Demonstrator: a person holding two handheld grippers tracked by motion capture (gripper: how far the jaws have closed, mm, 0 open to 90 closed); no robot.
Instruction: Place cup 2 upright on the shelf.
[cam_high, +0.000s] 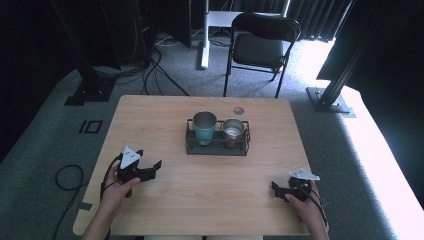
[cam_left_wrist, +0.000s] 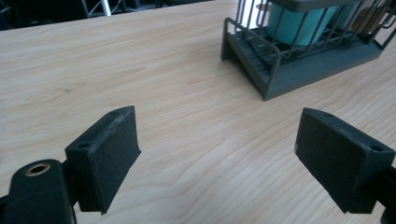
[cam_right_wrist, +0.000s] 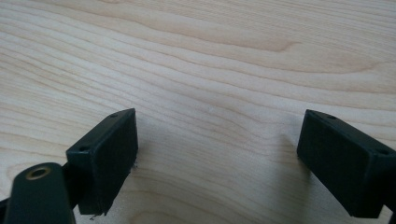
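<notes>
Both cups, teal (cam_high: 204, 128) and steel (cam_high: 233, 131), already stand in the wire rack (cam_high: 217, 149); left hand-held gripper (cam_high: 150, 171) and right hand-held gripper (cam_high: 278, 189) gape wide, empty, on the near surface (cam_high: 210, 190).

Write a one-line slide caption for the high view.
Two hand-held grippers, left and right, rest open on a wooden table before a rack holding two cups.

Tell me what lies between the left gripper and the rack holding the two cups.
Nothing: bare wooden table separates the left gripper from the rack, as the left gripper view and the high view show.
</notes>
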